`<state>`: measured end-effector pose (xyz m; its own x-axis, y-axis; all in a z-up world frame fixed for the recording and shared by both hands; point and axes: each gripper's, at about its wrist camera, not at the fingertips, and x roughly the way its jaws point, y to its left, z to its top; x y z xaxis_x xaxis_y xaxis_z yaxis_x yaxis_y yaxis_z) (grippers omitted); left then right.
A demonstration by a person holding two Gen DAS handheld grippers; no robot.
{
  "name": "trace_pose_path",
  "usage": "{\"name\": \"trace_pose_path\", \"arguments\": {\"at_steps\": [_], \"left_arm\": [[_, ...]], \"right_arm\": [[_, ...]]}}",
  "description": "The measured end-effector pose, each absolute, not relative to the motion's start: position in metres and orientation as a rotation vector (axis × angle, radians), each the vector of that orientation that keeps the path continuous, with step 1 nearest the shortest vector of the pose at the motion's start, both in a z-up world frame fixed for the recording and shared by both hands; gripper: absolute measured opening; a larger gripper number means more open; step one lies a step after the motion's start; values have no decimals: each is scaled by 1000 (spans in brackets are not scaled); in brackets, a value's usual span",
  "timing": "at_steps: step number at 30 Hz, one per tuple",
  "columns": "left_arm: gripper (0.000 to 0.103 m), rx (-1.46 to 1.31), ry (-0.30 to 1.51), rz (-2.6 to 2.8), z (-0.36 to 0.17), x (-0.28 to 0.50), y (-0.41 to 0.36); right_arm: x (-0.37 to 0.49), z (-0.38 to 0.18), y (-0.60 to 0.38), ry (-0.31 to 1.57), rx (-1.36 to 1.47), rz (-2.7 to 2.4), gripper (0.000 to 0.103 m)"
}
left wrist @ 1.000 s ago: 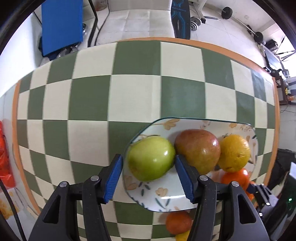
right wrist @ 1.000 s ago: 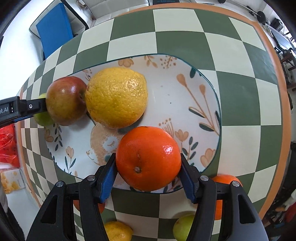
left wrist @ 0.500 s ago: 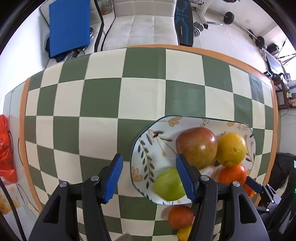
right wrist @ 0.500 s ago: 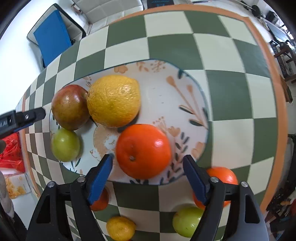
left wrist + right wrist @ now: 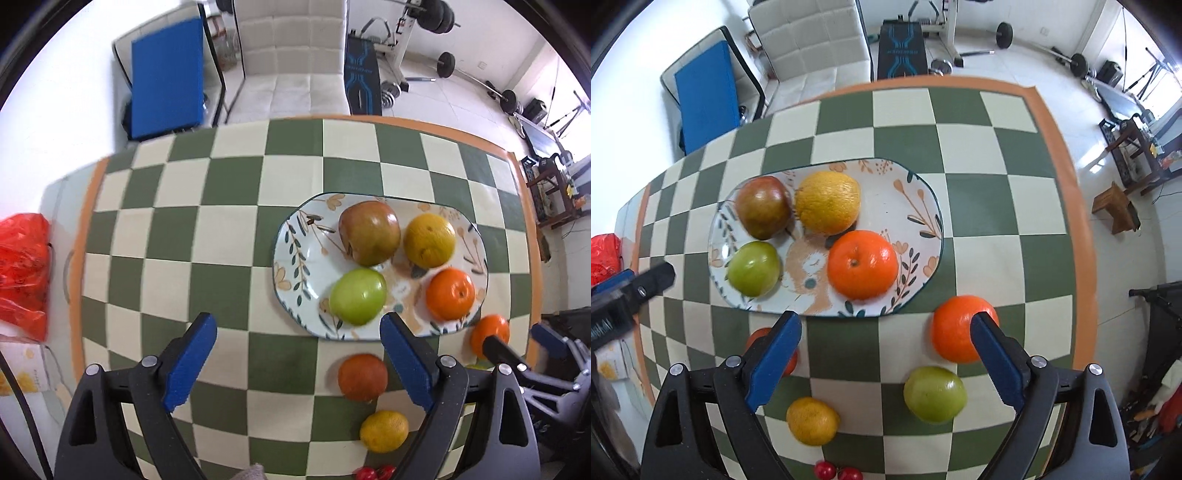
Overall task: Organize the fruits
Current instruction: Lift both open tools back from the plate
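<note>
plate (image 5: 925, 206) lies beyond both empty, spread grippers.

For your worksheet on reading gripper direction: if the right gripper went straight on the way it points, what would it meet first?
Probably the plate, at its near rim. The right gripper is open over bare tablecloth, with the orange just behind that rim; depth is uncertain.

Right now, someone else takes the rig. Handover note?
Left gripper: open, empty, hanging short of the plate.
Right gripper: open, empty, above the loose fruit.
On the plate: red apple, yellow orange, green apple, orange.
Off the plate, on the checkered cloth: second orange, second green apple, small yellow citrus, a reddish-orange fruit, two cherries.
Left: plate the loose ones.
</note>
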<state>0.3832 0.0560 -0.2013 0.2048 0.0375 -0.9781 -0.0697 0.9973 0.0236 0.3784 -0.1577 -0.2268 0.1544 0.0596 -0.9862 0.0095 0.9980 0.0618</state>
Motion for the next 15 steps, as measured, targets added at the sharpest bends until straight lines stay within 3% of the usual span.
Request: {"name": "trace_pose_path", "arguments": {"at_steps": [15], "left_arm": [[90,-10,1165,34,-101,297,43]], "right_arm": [[297,-117,-153,1196,45,54,95]]}}
